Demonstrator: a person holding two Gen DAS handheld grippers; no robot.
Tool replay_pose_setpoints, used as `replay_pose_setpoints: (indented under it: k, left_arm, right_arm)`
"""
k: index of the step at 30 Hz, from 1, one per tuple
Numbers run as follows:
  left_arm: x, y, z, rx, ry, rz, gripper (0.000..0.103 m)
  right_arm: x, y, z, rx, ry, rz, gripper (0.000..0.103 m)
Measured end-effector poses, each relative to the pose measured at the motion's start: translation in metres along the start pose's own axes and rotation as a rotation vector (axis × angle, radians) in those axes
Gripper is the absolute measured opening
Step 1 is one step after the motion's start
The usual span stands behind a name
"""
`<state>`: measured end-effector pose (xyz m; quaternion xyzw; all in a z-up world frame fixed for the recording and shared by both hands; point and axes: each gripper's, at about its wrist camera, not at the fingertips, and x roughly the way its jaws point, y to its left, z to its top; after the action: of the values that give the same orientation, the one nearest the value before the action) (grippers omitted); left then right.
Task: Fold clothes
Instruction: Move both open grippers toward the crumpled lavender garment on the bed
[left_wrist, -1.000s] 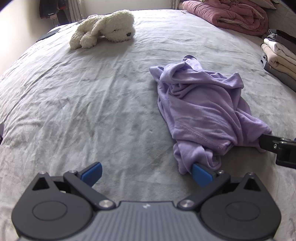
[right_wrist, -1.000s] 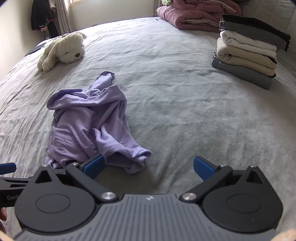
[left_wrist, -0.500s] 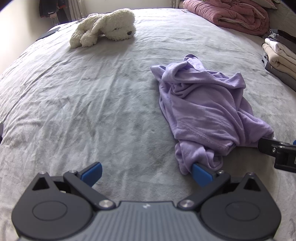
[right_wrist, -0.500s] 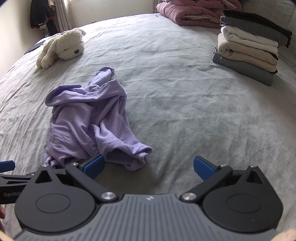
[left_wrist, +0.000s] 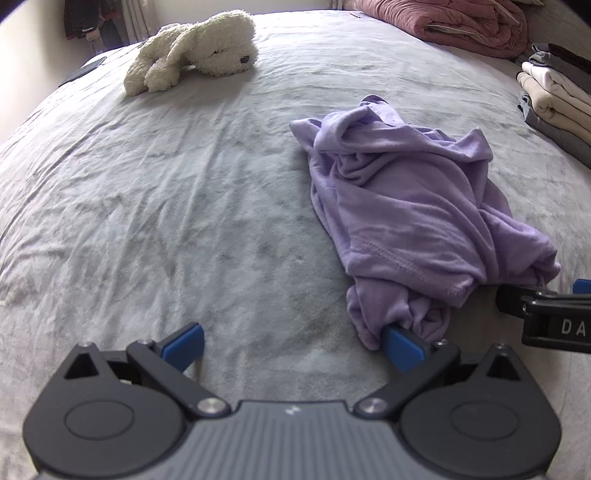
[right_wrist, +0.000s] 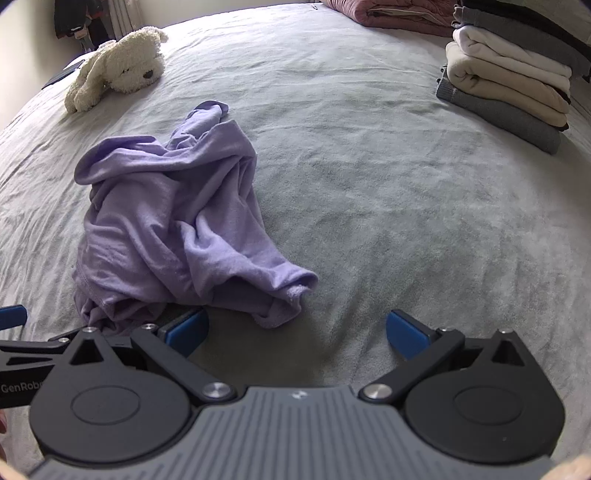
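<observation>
Both our claws, left gripper and right gripper, are spread wide, holding nothing. The purple shirt lies crumpled on the bed, stretching away from us, between them; its near hem touches our left one.

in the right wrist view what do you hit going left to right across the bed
white plush dog → crumpled purple shirt → stack of folded clothes
</observation>
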<state>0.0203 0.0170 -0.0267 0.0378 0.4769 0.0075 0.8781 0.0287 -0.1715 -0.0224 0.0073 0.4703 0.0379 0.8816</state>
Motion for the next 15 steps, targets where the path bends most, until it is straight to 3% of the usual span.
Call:
replay_pose_setpoints:
  k: [8,15]
  left_arm:
    - [0.0018,0.0006,-0.0028,0.049,-0.033,-0.022,0.103]
    - [0.0031,0.0049,-0.0043,0.028,-0.039,-0.045,0.103]
  right_arm:
    - [0.0021,0.0053,-0.0037,-0.041,-0.005,-0.026,0.103]
    - [0.0037,0.0094,-0.0054,-0.068,-0.013,-0.047,0.103]
